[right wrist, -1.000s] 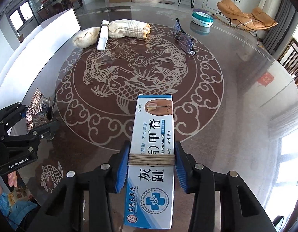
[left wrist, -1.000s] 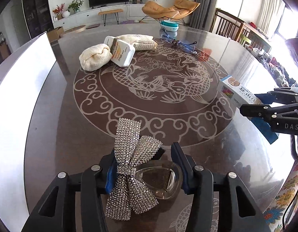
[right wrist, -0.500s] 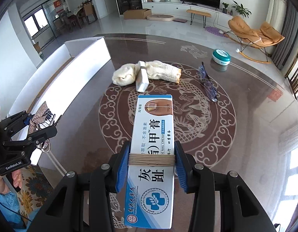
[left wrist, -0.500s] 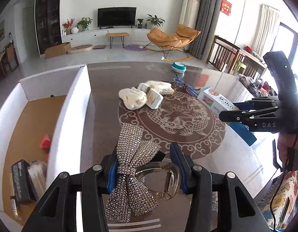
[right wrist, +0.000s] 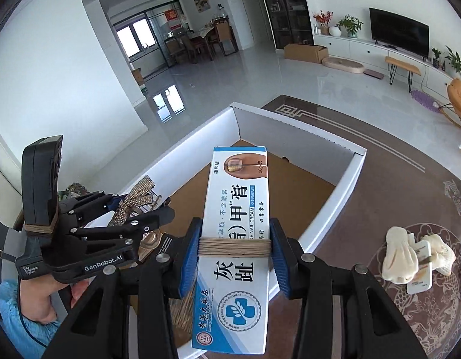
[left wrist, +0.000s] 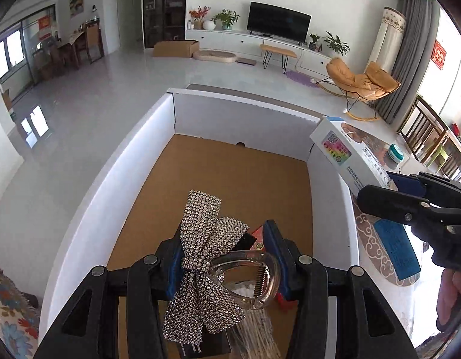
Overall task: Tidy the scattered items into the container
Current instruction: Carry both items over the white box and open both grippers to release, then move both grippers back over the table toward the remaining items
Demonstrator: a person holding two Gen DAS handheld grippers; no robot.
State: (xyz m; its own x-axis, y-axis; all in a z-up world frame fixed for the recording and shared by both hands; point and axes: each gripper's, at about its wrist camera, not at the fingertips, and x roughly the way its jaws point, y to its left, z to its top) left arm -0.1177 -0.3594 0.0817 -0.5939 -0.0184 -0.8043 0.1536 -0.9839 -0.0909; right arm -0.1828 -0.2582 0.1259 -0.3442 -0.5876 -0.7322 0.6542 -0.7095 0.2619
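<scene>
While hovering over the white cardboard box with brown floor (left wrist: 90,209), left gripper (left wrist: 224,257) clamped on rhinestone bow hair claw (left wrist: 200,263), right gripper (right wrist: 235,248) on blue-white nail cream carton (right wrist: 239,209) at 3 o'clock: risk of colliding, or carton tipping outside wall.

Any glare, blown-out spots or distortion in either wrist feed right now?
Left wrist view: blown out at lower right beside the right gripper; hair clip sharp. Right wrist view: window glare on the floor; nail cream box print readable. Both views: fisheye bends the white box walls, corners dark.
</scene>
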